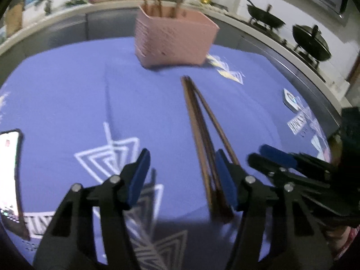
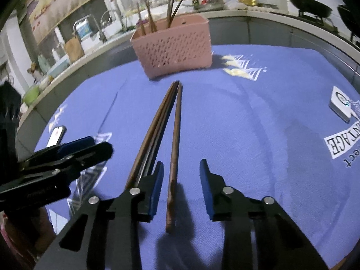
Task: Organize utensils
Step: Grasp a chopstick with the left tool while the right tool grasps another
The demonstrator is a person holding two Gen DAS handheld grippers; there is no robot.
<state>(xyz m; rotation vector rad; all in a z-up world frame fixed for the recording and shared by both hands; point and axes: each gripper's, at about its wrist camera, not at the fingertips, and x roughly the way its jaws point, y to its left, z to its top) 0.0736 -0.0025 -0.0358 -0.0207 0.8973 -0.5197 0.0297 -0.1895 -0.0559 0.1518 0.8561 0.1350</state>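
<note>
On the blue tablecloth (image 2: 258,135), thin, stiff chopsticks (image 2: 174,157) are straddled by the wide-open right gripper (image 2: 181,186); best pinched mid-shaft, probably.

Brown chopsticks (image 2: 173,139) flat on cloth, tips toward pink holder (image 2: 172,45).

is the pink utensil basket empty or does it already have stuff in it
Not empty. The pink basket stands upright on the blue cloth, with several brown sticks, likely chopsticks, poking above its rim.
</note>
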